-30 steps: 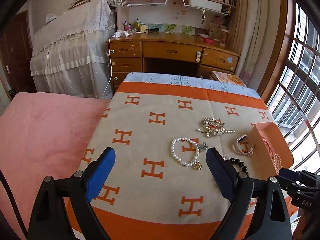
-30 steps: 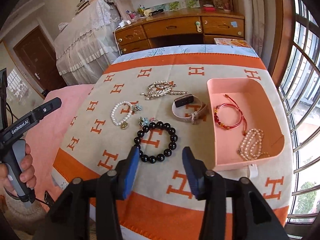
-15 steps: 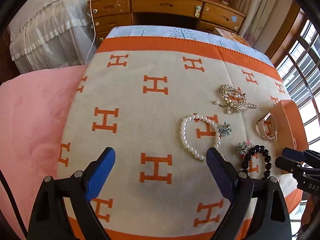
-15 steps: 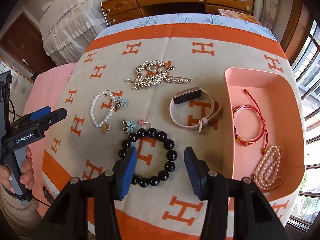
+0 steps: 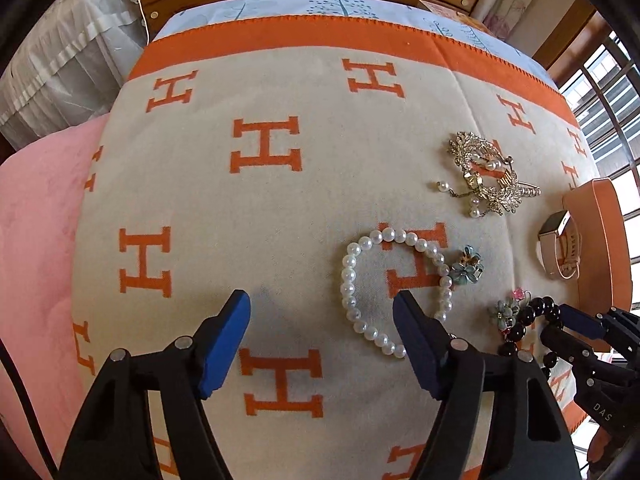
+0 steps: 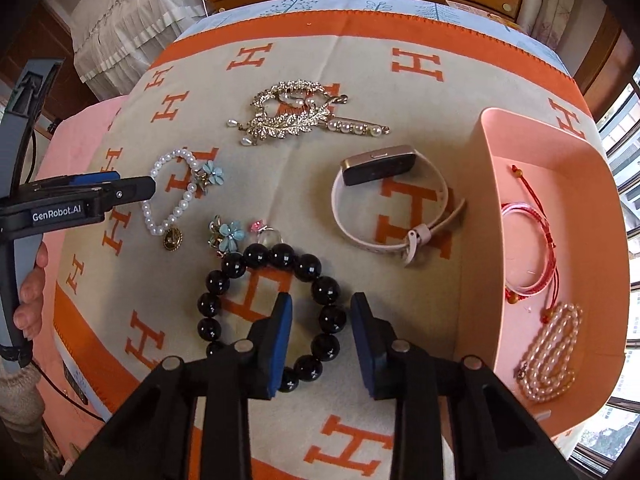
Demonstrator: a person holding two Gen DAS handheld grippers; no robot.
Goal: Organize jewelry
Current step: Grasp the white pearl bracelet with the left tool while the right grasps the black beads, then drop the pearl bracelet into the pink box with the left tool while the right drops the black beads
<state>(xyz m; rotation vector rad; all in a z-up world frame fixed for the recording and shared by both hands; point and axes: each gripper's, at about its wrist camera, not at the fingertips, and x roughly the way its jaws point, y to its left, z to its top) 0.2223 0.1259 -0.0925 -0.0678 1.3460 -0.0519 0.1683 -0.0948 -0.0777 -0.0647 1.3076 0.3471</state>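
both grippers have been brought down toward the beige blanket with orange h letters point(image 6: 360, 80), now seen from much closer and more steeply than a second ago. the right gripper point(image 6: 322, 344) has its jaws straddling the right side of the black round-bead bracelet point(image 6: 272, 312); the jaws have just been closing, so the gap is narrower than before, but both blue pads are seen apart from the beads and nothing is clamped yet. the left gripper point(image 5: 322, 336) has also just been closing and is held wide apart beside the white pearl bracelet with a gold charm point(image 5: 394, 288); its right finger overlaps the bracelet's lower right part, and the left finger is over bare blanket, so no grip is made.

the pink rectangular plastic tray point(image 6: 492, 208) is placed at the right edge of the blanket, and the red cord bracelet point(image 6: 532, 240) and the pale pink pearl strand point(image 6: 552, 352) are already laid inside it. the gold leaf-shaped brooch with pearls point(image 6: 296, 114), the pink-strapped smart band point(image 6: 392, 200), the two small blue flower pieces point(image 6: 228, 232) and both bead bracelets are left outside on the blanket.

judged from this, a two-handed pickup is being set up: the black bracelet is expected to be pinched first, as the right jaws are nearly on it. a roll of the round beads out of the pads is a likely risk. the task is taken as partly done.
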